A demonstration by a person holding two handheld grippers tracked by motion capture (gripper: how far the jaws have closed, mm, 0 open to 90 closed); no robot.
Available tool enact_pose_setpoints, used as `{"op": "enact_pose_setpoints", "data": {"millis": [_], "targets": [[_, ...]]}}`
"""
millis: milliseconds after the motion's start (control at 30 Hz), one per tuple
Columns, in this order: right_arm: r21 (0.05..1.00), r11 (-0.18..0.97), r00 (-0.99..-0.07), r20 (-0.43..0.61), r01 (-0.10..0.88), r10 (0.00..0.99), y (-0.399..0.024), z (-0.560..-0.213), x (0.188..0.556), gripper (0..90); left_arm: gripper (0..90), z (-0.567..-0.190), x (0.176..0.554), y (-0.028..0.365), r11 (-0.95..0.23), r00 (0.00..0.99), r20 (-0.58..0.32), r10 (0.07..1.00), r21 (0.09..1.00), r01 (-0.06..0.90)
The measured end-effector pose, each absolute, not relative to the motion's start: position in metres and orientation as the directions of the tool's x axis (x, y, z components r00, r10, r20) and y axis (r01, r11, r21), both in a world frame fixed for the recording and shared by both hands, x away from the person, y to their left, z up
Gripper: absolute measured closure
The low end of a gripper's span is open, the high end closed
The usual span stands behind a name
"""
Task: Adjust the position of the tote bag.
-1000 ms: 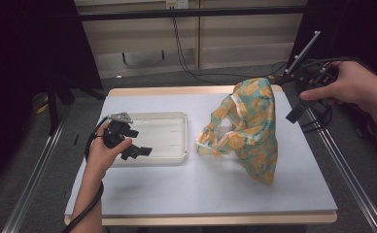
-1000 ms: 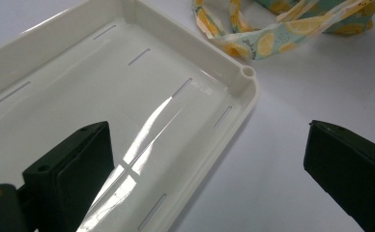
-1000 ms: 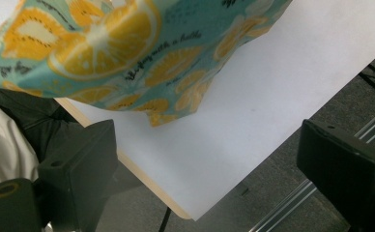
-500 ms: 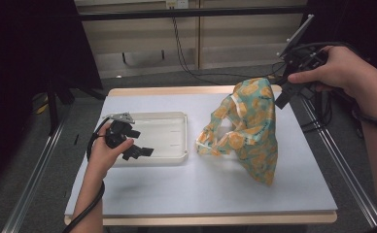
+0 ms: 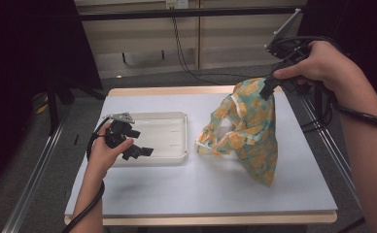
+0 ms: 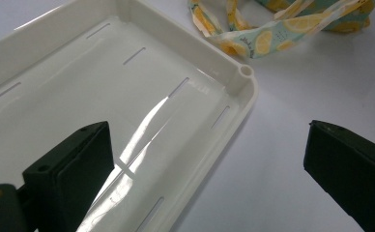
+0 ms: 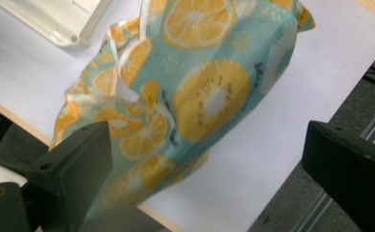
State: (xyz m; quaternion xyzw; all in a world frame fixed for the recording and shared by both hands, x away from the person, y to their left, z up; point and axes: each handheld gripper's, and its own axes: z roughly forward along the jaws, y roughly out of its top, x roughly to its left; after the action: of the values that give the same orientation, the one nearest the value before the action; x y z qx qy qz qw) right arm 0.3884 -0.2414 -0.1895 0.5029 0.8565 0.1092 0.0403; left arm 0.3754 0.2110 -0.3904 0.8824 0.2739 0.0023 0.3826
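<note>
1. A fruit-print bag — teal cloth with orange and lemon slices — stands bunched up on the right half of the tabletop, its peak toward the far right corner and its lower end reaching toward the near edge.
2. The bag's pale-edged handles trail off its left side onto the white surface, just beside the tray's right rim; in the left gripper view the handles lie near the tray's corner post but apart from it.
3. The right gripper hangs over the bag's peak near the far right corner, held in the person's right hand. Its jaws stand wide apart and hold nothing; in the right gripper view the bag lies between and beyond them, untouched by either.
4. Whether a jaw tip brushes the cloth at the peak cannot be told from the high view.
5. A shallow white tray with slots in its floor sits left of centre on the tabletop, empty.
6. The left gripper hovers at the tray's near left corner in the left hand, jaws spread wide — in its own view one jaw sits above the tray, the other above bare tabletop, with nothing gripped.
</note>
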Motion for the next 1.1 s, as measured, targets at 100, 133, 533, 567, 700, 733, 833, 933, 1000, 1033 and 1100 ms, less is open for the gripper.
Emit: {"op": "enact_pose_setpoints", "data": {"millis": [100, 133, 533, 567, 700, 733, 833, 933, 1000, 1033, 1100], "targets": [[0.222, 0.439, -0.456, 0.028, 0.871, 0.89, -0.238, -0.197, 0.393, 9.9, 3.5, -0.388, 0.374, 0.21, -0.547, 0.853, -0.209, 0.479, 0.688, 0.476], [0.227, 0.428, -0.446, 0.029, 0.875, 0.895, -0.238, -0.2, 0.394, 9.9, 3.5, -0.387, 0.374, 0.21, -0.55, 0.853, -0.208, 0.479, 0.686, 0.476], [0.236, 0.384, -0.4, 0.024, 0.893, 0.916, -0.233, -0.217, 0.399, 31.7, 3.5, -0.388, 0.375, 0.212, -0.547, 0.85, -0.206, 0.484, 0.687, 0.478], [0.239, 0.381, -0.397, 0.022, 0.893, 0.917, -0.233, -0.219, 0.4, 32.8, 3.5, -0.388, 0.375, 0.211, -0.549, 0.851, -0.206, 0.483, 0.686, 0.477], [0.235, 0.369, -0.387, 0.033, 0.899, 0.922, -0.234, -0.224, 0.401, 40.4, 3.5, -0.388, 0.375, 0.211, -0.555, 0.853, -0.202, 0.482, 0.682, 0.476], [0.233, 0.358, -0.377, 0.042, 0.904, 0.925, -0.234, -0.227, 0.401, 41.7, 3.5, -0.388, 0.375, 0.211, -0.557, 0.852, -0.199, 0.484, 0.682, 0.475], [0.214, 0.322, -0.34, 0.052, 0.922, 0.939, -0.234, -0.233, 0.403, 45.8, 3.5, -0.389, 0.376, 0.21, -0.559, 0.855, -0.202, 0.477, 0.682, 0.473], [0.185, 0.287, -0.3, 0.043, 0.94, 0.953, -0.233, -0.242, 0.405, 54.4, 3.5, -0.389, 0.375, 0.209, -0.558, 0.852, -0.196, 0.485, 0.681, 0.474], [0.188, 0.281, -0.294, 0.04, 0.941, 0.955, -0.233, -0.243, 0.405, 56.7, 3.5, -0.389, 0.375, 0.209, -0.554, 0.85, -0.196, 0.49, 0.682, 0.477], [0.186, 0.265, -0.276, 0.039, 0.946, 0.96, -0.234, -0.244, 0.405, 59.7, 3.5, -0.389, 0.375, 0.209, -0.557, 0.851, -0.193, 0.488, 0.682, 0.474], [0.18, 0.256, -0.266, 0.033, 0.95, 0.963, -0.237, -0.247, 0.406, 67.2, 3.5, -0.389, 0.375, 0.209, -0.553, 0.851, -0.199, 0.487, 0.684, 0.476]]}}
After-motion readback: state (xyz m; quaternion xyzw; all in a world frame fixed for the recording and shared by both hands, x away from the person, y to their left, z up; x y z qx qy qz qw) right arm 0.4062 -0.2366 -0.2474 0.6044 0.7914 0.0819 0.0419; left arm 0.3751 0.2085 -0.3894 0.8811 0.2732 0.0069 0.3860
